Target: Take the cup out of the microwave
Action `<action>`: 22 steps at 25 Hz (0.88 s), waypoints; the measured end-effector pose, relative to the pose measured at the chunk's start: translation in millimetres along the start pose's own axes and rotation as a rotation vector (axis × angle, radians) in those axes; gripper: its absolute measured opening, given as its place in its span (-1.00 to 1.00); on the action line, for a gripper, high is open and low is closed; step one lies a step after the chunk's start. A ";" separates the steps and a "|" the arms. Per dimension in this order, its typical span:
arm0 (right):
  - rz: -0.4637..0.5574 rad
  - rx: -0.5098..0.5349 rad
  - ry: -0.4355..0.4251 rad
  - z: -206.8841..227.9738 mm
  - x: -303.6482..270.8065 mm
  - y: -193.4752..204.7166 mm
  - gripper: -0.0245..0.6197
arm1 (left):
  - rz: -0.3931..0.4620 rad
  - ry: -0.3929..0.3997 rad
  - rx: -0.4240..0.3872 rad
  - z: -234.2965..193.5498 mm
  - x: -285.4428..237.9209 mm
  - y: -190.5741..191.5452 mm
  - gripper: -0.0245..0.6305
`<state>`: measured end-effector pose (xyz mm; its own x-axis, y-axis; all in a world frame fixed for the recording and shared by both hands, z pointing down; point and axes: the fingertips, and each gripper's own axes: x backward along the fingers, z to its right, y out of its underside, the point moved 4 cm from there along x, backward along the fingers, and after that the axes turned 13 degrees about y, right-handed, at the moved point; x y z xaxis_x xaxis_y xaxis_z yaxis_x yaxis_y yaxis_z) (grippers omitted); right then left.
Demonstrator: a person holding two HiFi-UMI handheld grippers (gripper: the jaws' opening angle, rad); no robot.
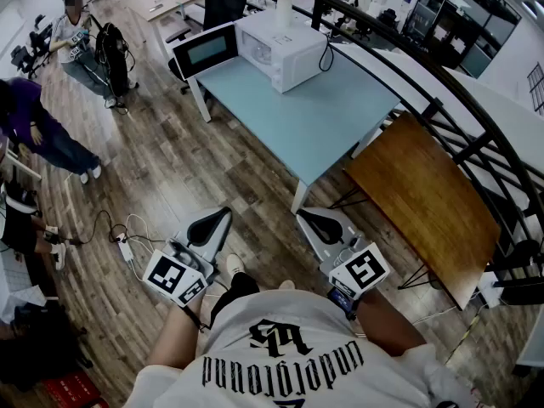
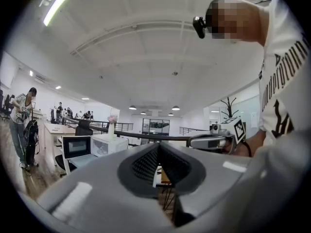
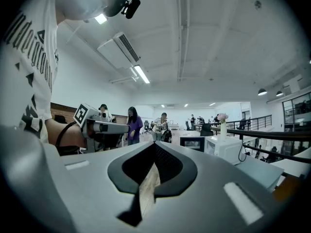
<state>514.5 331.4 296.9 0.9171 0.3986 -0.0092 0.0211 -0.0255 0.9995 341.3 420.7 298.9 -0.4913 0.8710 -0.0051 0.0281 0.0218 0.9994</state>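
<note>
You are at the start: the left gripper (image 1: 217,221) and right gripper (image 1: 310,219) hold nothing, jaws pressed together. The microwave (image 1: 285,49) sits open at the bench's (image 1: 314,126) far end; its cup is hidden. Step closer, then spread the jaws.

The only print that can be read is on the person's white T-shirt (image 1: 289,347), behind the left gripper (image 1: 210,225) and the right gripper (image 1: 320,224). Its black gothic letters (image 1: 285,371), upside down in the head view, appear to read "underground". A larger ornamental mark (image 1: 280,337) beside them cannot be made out. Parts of this lettering run sideways in both gripper views. The left gripper's cube (image 1: 174,277) and the right gripper's cube (image 1: 359,270) bear black-and-white square markers.
</note>
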 end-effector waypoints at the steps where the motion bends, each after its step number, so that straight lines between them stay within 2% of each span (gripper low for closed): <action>1: -0.001 -0.003 0.001 -0.2 -3.1 0.9 -0.92 | 0.000 0.000 0.002 -2.7 0.7 0.8 -0.78; 9: -0.006 -0.003 0.019 -11.6 -52.2 3.1 -0.92 | 0.011 -0.011 0.018 -50.4 18.8 4.4 -0.78; 13: 0.044 0.001 0.008 -25.6 -101.4 -3.3 -0.92 | 0.014 -0.003 0.019 -94.5 38.0 6.7 -0.78; 22: 0.044 0.019 0.000 -77.2 -209.4 -20.1 -0.92 | 0.022 0.061 0.006 -175.1 84.9 -11.6 -0.78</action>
<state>291.2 319.3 281.2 0.9172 0.3969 0.0349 -0.0118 -0.0605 0.9981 146.8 408.4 293.1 -0.5425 0.8398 0.0193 0.0451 0.0062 0.9990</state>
